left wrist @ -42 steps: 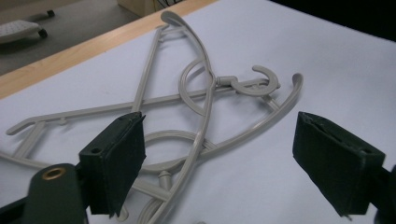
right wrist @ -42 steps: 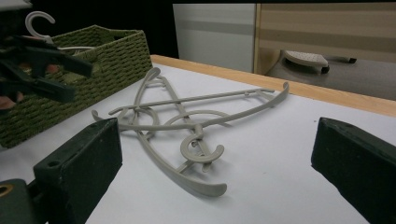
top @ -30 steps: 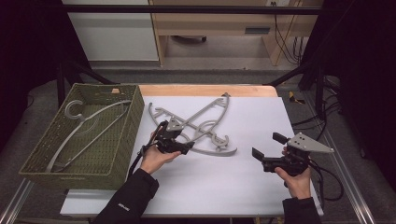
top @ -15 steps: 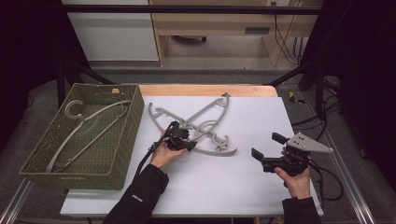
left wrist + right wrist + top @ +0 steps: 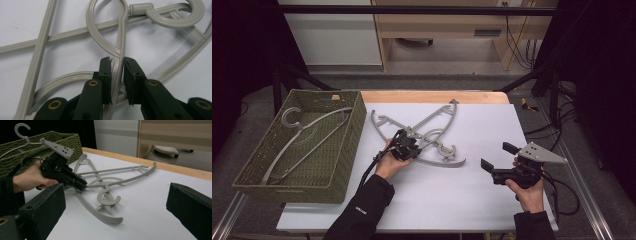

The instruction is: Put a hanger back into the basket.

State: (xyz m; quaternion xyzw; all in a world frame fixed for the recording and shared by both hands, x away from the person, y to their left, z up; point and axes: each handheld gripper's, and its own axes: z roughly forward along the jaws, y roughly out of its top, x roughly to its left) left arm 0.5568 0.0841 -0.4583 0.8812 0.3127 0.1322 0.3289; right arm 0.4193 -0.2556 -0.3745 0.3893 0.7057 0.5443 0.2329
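Two grey plastic hangers [image 5: 434, 125] lie crossed on the white table top [image 5: 462, 205]. My left gripper [image 5: 408, 146] rests low on their crossing. In the left gripper view my left gripper [image 5: 117, 60] is shut on a thin curved hanger bar [image 5: 117, 53], which runs between the pads beside a round hook [image 5: 172, 21]. My right gripper [image 5: 497, 156] hovers over the table's right side, open and holding nothing. In the right gripper view my right gripper [image 5: 116, 192] faces the hangers [image 5: 107, 197] and the left gripper [image 5: 81, 182] across bare table.
A green woven basket [image 5: 343, 145] stands at the table's left edge with another grey hanger [image 5: 307, 132] inside. A wooden strip [image 5: 432, 96] borders the far edge. Cables [image 5: 562, 195] trail from the right gripper off the right side.
My left gripper has slid a little right and forward onto the crossed hangers. The right gripper has stayed where it was.
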